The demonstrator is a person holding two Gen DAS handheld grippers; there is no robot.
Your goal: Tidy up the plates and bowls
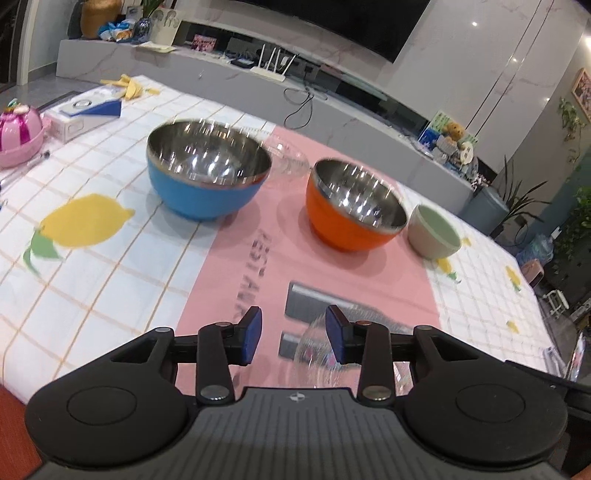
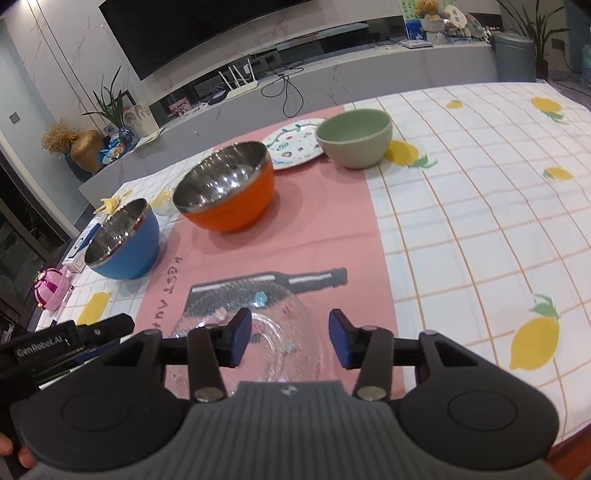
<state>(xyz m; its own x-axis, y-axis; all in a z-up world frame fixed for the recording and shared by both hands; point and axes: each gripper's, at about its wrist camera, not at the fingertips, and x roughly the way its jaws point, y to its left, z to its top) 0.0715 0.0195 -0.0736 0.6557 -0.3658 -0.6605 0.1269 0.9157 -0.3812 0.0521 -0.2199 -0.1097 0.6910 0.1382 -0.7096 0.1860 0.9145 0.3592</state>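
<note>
Dark television (image 2: 207, 33) above marble console (image 2: 332, 77)

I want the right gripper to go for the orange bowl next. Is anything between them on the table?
Yes: the clear glass plate lies right below the open right gripper. Beyond it, only bare pink mat leads to the orange bowl.

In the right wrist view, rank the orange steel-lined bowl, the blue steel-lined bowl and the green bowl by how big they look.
1. Orange steel-lined bowl
2. Blue steel-lined bowl and green bowl: these look alike, and the green one stands farther away, so I won't rank them.
</note>
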